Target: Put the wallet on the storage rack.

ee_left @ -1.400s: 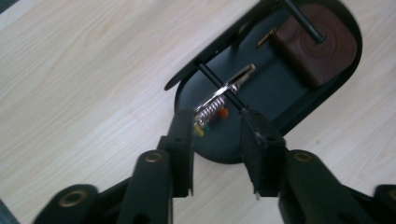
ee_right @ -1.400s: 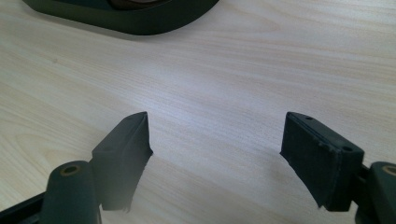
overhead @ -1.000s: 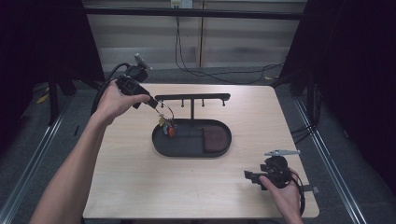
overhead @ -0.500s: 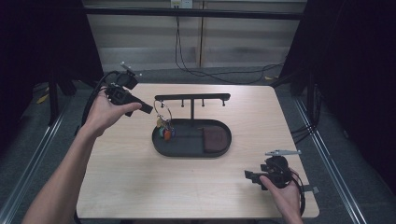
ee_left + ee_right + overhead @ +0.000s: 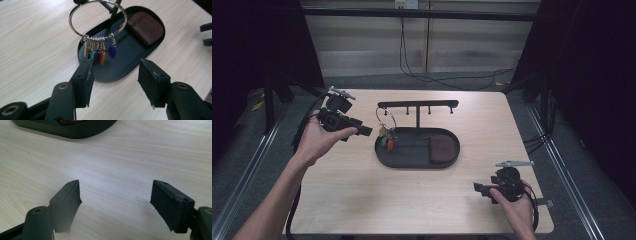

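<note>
Backing my left gripper [image 5: 364, 131] away toward the left of the high view, I've left the large silver key ring with its coloured tags [image 5: 385, 126] hanging from the left hook of the black T-shaped rack [image 5: 418, 104], tags dangling over the black oval tray [image 5: 417, 162]. Its jaws have just been opening and stand apart with nothing between them. I'd judge the hanging done. My right gripper [image 5: 478, 188] rests low right on the bench [image 5: 362, 200], jaws wide apart.
</note>
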